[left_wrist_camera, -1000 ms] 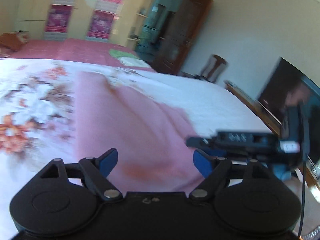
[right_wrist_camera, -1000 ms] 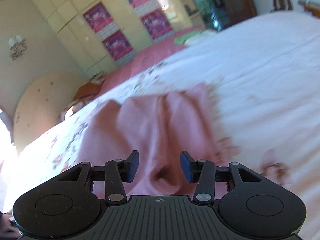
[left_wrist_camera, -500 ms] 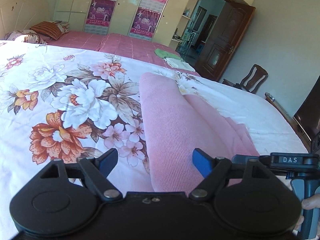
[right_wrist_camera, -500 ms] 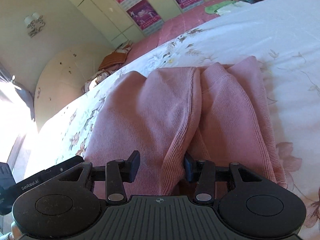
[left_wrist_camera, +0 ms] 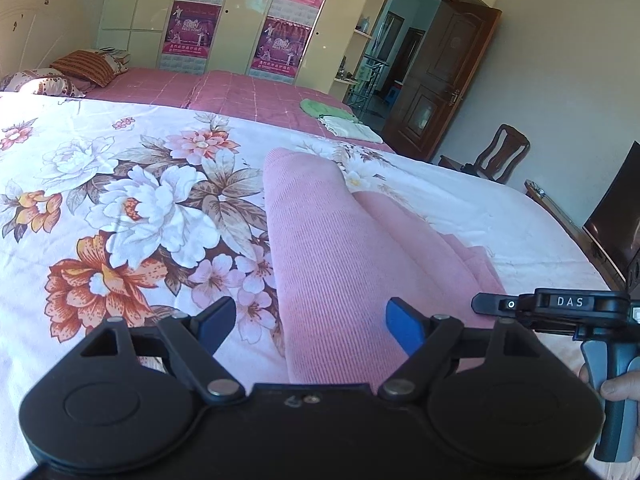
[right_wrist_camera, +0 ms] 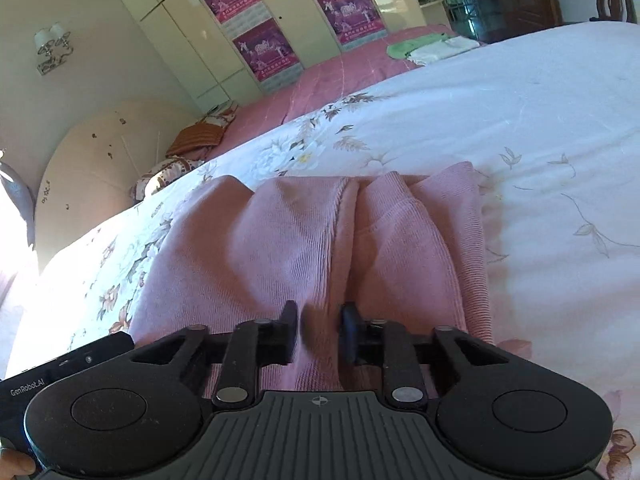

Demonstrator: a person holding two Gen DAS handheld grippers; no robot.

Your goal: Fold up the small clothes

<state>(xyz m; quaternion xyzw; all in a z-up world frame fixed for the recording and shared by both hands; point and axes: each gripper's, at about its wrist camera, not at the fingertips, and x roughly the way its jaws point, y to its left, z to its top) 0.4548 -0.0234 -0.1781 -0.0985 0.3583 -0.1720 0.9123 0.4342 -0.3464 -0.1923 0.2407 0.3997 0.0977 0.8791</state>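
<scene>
Partly hidden, the near end of the pink ribbed knit garment (left_wrist_camera: 332,264) runs under the black body of the left gripper (left_wrist_camera: 308,326), whose blue-padded jaws stand wide apart, one pad over the cloth's right half, the other over the white floral bedsheet (left_wrist_camera: 120,216). One garment lies lengthwise in the sheet's middle, bunched into two long ridges with flatter layers peeking out along its right side. From the right wrist view, the right gripper (right_wrist_camera: 319,330) has its jaws drawn narrow on a raised fold of the garment (right_wrist_camera: 280,240) where the ridges meet; the contact itself is blurred. Bare sheet (right_wrist_camera: 540,128) spreads broadly on both sides of the garment and beyond its far edge. Farther back, two small folded cloths (left_wrist_camera: 340,118), green and white, lie on a maroon checked bedspread (left_wrist_camera: 224,92)
</scene>
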